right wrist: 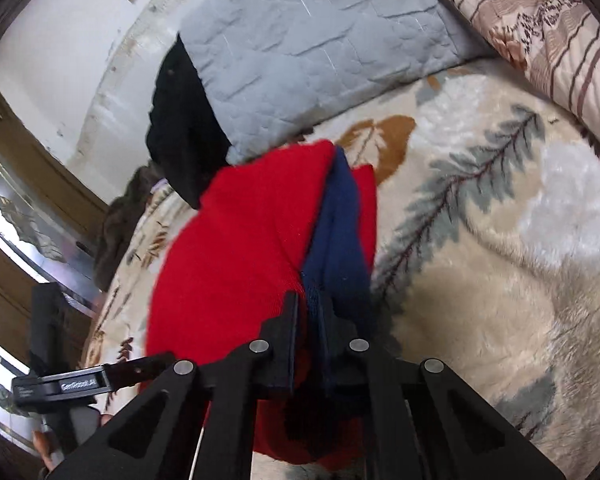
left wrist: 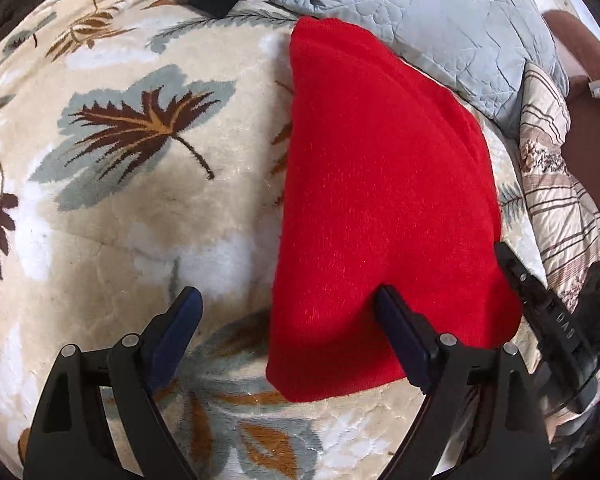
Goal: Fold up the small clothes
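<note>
Right gripper point(right wrist: 306, 312) is clamped on the navy-lined edge of a red garment point(left wrist: 380, 184). Left gripper point(left wrist: 288, 300) hangs wide apart over its near end. It lies on a leaf-print blanket point(left wrist: 120, 220). Mid-fold, seemingly; next the left must pinch an edge.

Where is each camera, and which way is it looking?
Left wrist: on the left hand-held gripper, looking down at the red cloth on the blanket; its jaws are open.
Right wrist: on the right hand-held gripper, facing the pillow, shut on the cloth.
Both show cloth, blanket, pillow.
</note>
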`<act>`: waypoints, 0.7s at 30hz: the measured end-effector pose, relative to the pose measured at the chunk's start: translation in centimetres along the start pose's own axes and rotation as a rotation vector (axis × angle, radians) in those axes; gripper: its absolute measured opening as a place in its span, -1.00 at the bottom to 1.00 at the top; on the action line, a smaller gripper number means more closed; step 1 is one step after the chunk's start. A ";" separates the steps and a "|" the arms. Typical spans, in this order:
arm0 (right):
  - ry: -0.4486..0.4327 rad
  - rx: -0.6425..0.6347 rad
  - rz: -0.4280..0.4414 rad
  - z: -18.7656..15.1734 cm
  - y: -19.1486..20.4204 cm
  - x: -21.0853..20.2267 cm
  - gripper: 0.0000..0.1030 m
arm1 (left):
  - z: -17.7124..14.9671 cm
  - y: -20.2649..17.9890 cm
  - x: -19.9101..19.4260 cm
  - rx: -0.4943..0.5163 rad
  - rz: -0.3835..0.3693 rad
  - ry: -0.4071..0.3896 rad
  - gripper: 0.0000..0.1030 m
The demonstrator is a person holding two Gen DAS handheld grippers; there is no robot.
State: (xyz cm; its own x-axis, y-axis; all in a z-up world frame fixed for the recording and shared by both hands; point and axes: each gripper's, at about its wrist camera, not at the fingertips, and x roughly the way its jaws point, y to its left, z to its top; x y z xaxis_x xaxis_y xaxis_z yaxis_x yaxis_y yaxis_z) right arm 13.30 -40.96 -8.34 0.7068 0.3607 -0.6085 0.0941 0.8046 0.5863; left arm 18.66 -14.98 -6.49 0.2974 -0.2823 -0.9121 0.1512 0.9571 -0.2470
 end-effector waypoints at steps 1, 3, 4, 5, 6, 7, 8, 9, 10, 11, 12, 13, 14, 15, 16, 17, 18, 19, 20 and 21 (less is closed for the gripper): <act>-0.004 0.006 0.001 0.1 0.1 -0.2 -0.83 | -0.1 -0.1 -0.3 0.000 0.007 -0.007 0.74; -0.019 0.031 0.057 0.4 0.3 -1.0 -0.65 | -0.3 -0.2 -0.8 0.012 0.031 -0.034 0.74; -0.024 0.043 0.077 0.4 0.2 -1.4 -0.63 | -0.3 -0.3 -0.9 0.024 0.046 -0.045 0.74; -0.019 0.057 0.111 0.4 0.1 -1.7 -0.42 | -0.4 -0.4 -0.9 0.035 0.056 -0.049 0.74; -0.005 0.066 0.135 0.3 0.0 -1.7 -0.17 | -0.5 -0.5 -0.8 0.043 0.063 -0.051 0.74; 0.007 0.070 0.144 0.1 0.0 -1.7 -0.09 | -0.6 -0.5 -0.7 0.045 0.069 -0.055 0.74; 0.020 0.065 0.142 -0.1 0.1 -1.6 -0.07 | -0.7 -0.5 -0.6 0.044 0.071 -0.058 0.74; 0.038 0.043 0.128 -0.5 0.3 -1.3 -0.16 | -0.8 -0.5 -0.6 0.040 0.074 -0.063 0.74; 0.043 0.017 0.115 -0.6 0.7 -1.1 -0.34 | -0.9 -0.6 -0.6 0.037 0.078 -0.066 0.74; 0.037 -0.040 0.084 -0.9 1.5 -1.1 -0.67 | -1.0 -0.6 -0.6 0.036 0.081 -0.072 0.74; 0.023 -0.082 0.057 -0.9 2.2 -1.4 -0.68 | -1.2 -0.6 -0.7 0.038 0.086 -0.078 0.74; -0.005 -0.115 0.047 -0.8 2.8 -1.9 -0.69 | -1.3 -0.6 -0.7 0.042 0.089 -0.084 0.74; -0.033 -0.124 0.050 -0.6 3.0 -2.5 -0.70 | -1.3 -0.7 -0.8 0.048 0.090 -0.088 0.74; -0.057 -0.117 0.057 -0.4 3.1 -3.1 -0.70 | -1.3 -0.8 -0.8 0.052 0.088 -0.091 0.74; -0.068 -0.104 0.053 -0.2 2.8 -3.4 -0.70 | -1.3 -0.9 -0.9 0.055 0.089 -0.091 0.74; -0.057 -0.094 0.033 -0.2 2.5 -3.1 -0.70 | -1.3 -0.9 -0.9 0.059 0.093 -0.089 0.74; -0.037 -0.091 0.007 -0.3 2.2 -2.6 -0.70 | -1.3 -1.0 -0.8 0.064 0.098 -0.087 0.74; 0.001 -0.093 -0.029 -0.5 1.8 -1.7 -0.70 | -1.4 -1.0 -0.7 0.066 0.103 -0.085 0.74; 0.036 -0.098 -0.056 -0.9 1.6 -0.8 -0.70 | -1.4 -0.9 -0.6 0.068 0.107 -0.083 0.74; 0.056 -0.098 -0.064 -1.2 1.4 -0.2 -0.68 | -1.4 -0.8 -0.5 0.066 0.108 -0.084 0.74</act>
State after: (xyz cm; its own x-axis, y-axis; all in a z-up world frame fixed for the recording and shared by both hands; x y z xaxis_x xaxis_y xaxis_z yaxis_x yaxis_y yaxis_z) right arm 12.42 -39.31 -8.06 0.6609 0.3307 -0.6737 0.0673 0.8680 0.4920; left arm 17.07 -15.53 -6.28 0.3924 -0.1853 -0.9009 0.1747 0.9767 -0.1248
